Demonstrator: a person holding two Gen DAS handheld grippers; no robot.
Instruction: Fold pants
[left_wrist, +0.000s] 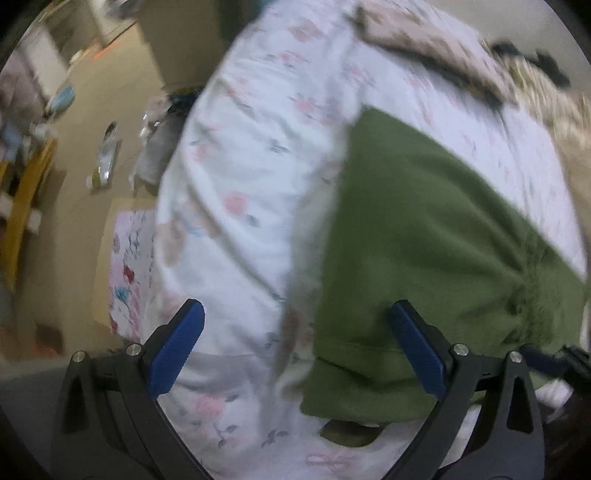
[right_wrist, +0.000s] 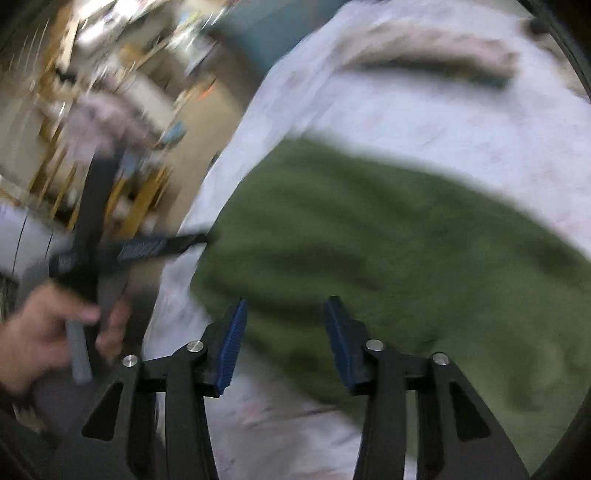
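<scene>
The olive green pants (left_wrist: 417, 240) lie flat on a bed with a white floral sheet (left_wrist: 255, 155). In the left wrist view my left gripper (left_wrist: 295, 314) is wide open and empty, hovering over the pants' near left edge and the sheet. In the right wrist view the pants (right_wrist: 388, 251) fill the middle and right. My right gripper (right_wrist: 284, 314) is open and empty just above the pants' near edge. The left gripper (right_wrist: 147, 247) shows at the left of that view, held by a hand (right_wrist: 40, 332), its tip near the pants' left edge.
A patterned blanket (left_wrist: 436, 51) lies at the far end of the bed. Left of the bed is the floor (left_wrist: 92, 129) with scattered items and a yellow wooden piece of furniture (left_wrist: 26, 199). A floral cloth (left_wrist: 129, 273) hangs off the bed's near left.
</scene>
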